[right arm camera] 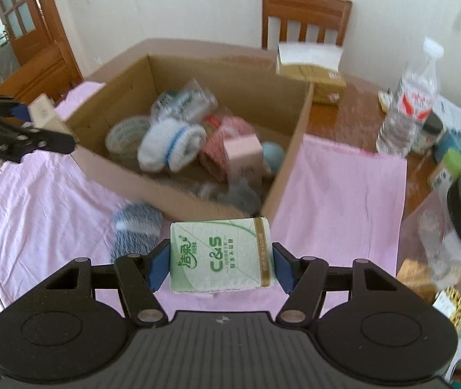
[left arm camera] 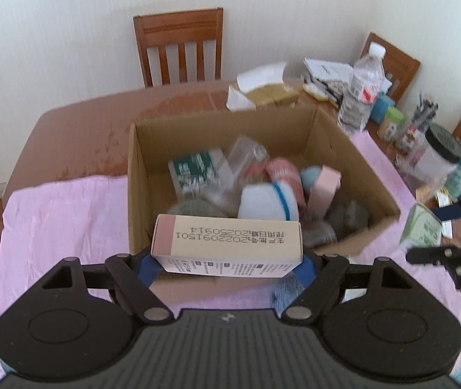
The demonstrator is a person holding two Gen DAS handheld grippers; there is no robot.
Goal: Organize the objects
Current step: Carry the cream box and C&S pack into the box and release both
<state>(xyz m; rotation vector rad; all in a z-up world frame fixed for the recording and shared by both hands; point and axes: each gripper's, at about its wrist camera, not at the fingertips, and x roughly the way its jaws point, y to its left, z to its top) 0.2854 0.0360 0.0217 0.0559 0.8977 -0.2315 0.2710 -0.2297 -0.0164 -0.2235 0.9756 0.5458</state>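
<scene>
**Both grippers loaded, short of the carton**

Nearest me, the left gripper (left arm camera: 227,264) pinches a pink-and-white medicine box (left arm camera: 227,246) by its short ends; stiff card, light, probably safe there. Beside it, the right gripper (right arm camera: 220,267) squeezes a green tissue pack (right arm camera: 222,254), soft and likely slippery in film. Beyond both, the cardboard box (left arm camera: 353,162) sits open on the pink cloth (left arm camera: 62,214).

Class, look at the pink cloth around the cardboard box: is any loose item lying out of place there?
Yes: a blue-and-white rolled sock lies alone on the pink cloth, just outside the cardboard box that holds similar things.
</scene>
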